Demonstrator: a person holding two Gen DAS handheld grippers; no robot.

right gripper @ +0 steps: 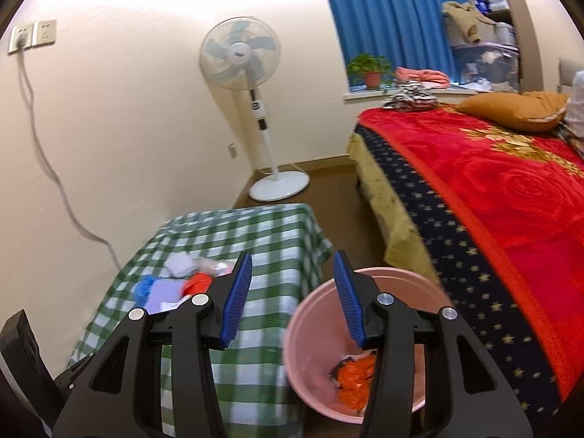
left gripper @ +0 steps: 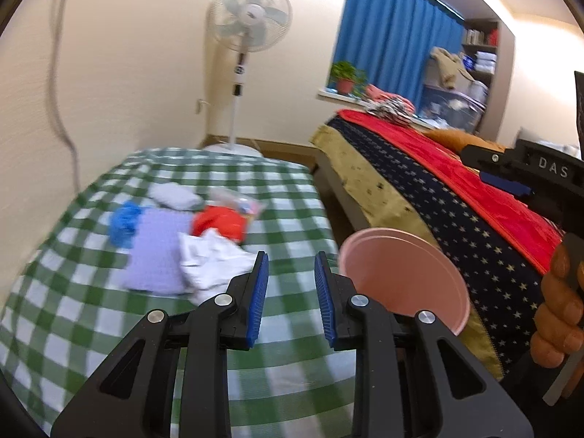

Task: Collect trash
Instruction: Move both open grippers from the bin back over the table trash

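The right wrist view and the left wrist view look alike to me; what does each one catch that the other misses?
Only the right wrist view shows the crumpled orange wrapper lying inside the round pink plastic bin, and the white wall sockets.

Only the left wrist view shows a person's hand holding the right hand-held gripper.

Both show the green checked tablecloth with its pile of mixed trash, the white standing fan, the blue curtain and the red blanket.
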